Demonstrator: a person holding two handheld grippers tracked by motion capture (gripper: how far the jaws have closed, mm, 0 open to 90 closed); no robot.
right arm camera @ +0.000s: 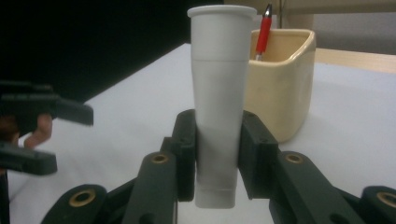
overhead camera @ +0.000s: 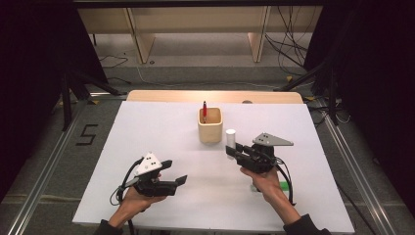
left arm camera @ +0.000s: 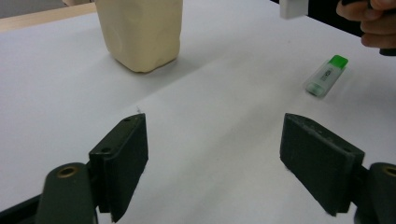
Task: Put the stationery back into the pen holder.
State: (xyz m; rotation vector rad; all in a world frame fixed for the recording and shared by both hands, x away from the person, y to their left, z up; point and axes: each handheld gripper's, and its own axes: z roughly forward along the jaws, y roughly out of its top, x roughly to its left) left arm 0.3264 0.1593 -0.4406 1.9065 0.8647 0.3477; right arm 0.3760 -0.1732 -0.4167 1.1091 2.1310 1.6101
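My right gripper (overhead camera: 231, 151) (right arm camera: 218, 140) is shut on a white tube (overhead camera: 230, 135) (right arm camera: 219, 70), gripped low on its body and held upright above the white table, just right of a beige holder cup (overhead camera: 210, 129) (right arm camera: 280, 93). A red pen (overhead camera: 204, 110) (right arm camera: 264, 28) stands in that cup. My left gripper (overhead camera: 177, 171) (left arm camera: 215, 140) hovers low near the front left of the table, jaws wide open with nothing between them. It points toward the cup (left arm camera: 140, 32); the tube's lower end (left arm camera: 293, 7) hangs at the top of the left gripper view.
A small white stick with a green cap (left arm camera: 327, 74) (overhead camera: 283, 186) lies on the table (overhead camera: 147, 122) under my right forearm. The table's far edge is a wooden strip (overhead camera: 215, 96). Cables and stand legs crowd the floor beyond.
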